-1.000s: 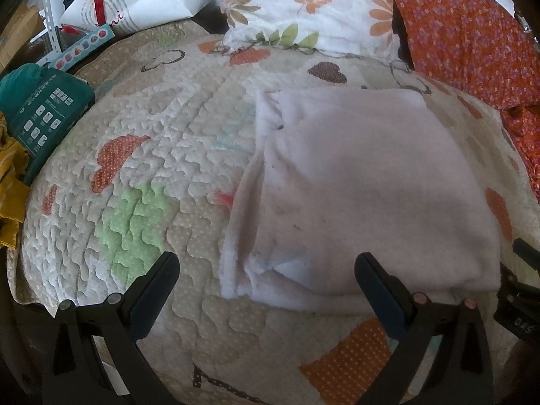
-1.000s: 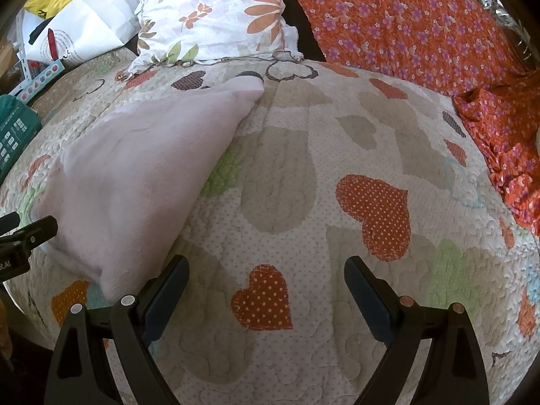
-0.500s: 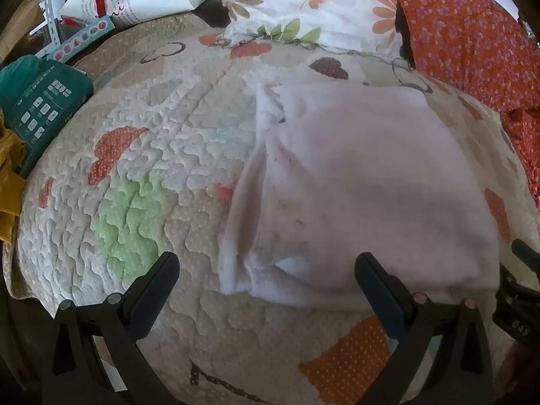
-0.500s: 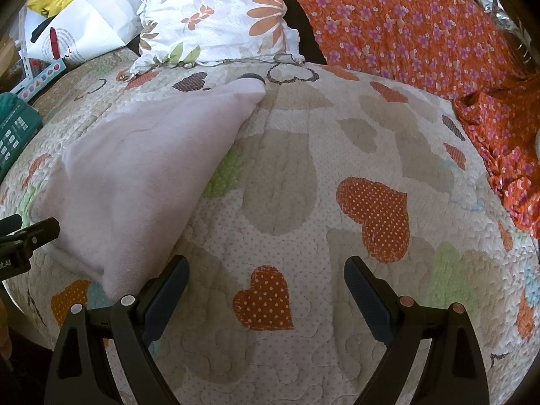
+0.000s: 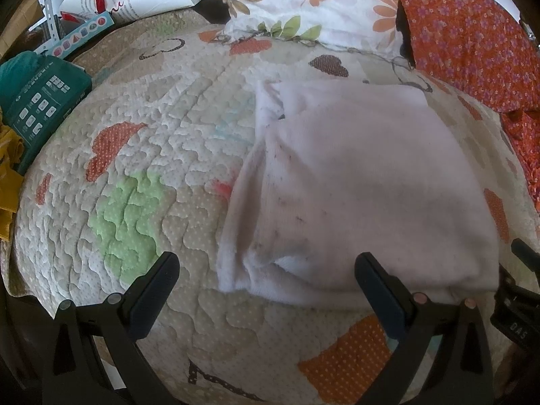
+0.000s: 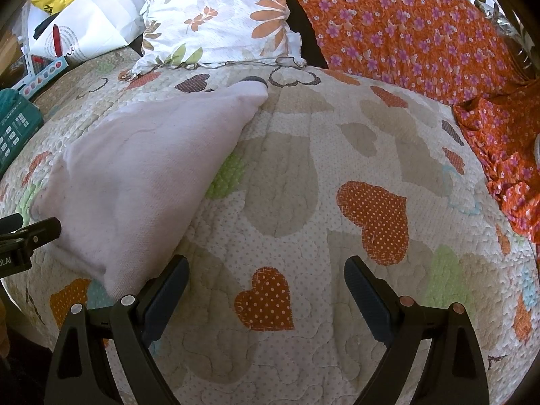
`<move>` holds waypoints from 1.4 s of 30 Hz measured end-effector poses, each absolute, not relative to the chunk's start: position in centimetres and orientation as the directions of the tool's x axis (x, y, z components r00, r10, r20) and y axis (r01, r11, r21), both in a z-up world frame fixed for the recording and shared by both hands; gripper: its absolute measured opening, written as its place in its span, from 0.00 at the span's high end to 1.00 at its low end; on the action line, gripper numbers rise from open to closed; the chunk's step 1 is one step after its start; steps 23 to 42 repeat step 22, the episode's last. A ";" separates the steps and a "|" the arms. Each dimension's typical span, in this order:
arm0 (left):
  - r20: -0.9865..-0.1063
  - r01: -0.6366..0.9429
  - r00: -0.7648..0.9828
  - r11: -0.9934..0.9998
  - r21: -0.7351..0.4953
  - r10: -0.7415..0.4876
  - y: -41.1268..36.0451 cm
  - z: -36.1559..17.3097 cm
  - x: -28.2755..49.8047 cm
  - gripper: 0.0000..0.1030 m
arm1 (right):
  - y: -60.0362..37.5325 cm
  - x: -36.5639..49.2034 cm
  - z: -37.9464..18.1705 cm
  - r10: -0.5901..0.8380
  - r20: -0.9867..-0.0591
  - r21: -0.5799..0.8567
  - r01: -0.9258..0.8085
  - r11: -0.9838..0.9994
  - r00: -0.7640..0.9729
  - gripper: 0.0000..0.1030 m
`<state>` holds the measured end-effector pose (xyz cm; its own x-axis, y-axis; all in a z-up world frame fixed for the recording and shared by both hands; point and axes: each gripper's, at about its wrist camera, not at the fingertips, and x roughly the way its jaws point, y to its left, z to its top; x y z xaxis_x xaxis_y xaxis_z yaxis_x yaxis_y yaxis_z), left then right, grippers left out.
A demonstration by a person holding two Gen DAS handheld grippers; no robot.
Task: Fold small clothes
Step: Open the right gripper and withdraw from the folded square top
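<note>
The folded pale pink garment (image 5: 364,182) lies flat on the heart-patterned quilt (image 5: 135,155), below the floral pillow (image 5: 314,3). The left gripper (image 5: 266,280) is spread wide and empty, its right finger over the garment's near edge. The right gripper (image 6: 266,283) is likewise released, over bare quilt just beside the garment's near corner.

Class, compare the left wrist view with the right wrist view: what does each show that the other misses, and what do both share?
Only the left wrist view shows the folded pale pink cloth's layered left edge and yellow fabric at the far left. Only the right wrist view shows the big orange dotted heart and open quilt right of the cloth. Both show the cloth, floral pillow, teal box, and open, empty grippers.
</note>
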<state>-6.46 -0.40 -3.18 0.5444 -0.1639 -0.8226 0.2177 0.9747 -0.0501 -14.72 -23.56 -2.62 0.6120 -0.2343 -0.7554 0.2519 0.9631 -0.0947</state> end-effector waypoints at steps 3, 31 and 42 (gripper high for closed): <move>-0.829 0.216 0.531 0.974 -0.069 -0.176 -0.3 -3.4 -6.4 0.00 | -23.4 -14.8 -2.6 -0.232 -0.753 -0.093 0.249 0.964 0.616 0.07; -0.799 0.259 0.541 0.956 -0.136 -0.261 -0.8 -2.6 -6.2 0.00 | -22.0 -15.0 -2.2 -0.229 -0.729 -0.108 0.221 0.969 0.645 0.07; -0.799 0.259 0.541 0.956 -0.136 -0.261 -0.8 -2.6 -6.2 0.00 | -22.0 -15.0 -2.2 -0.229 -0.729 -0.108 0.221 0.969 0.645 0.07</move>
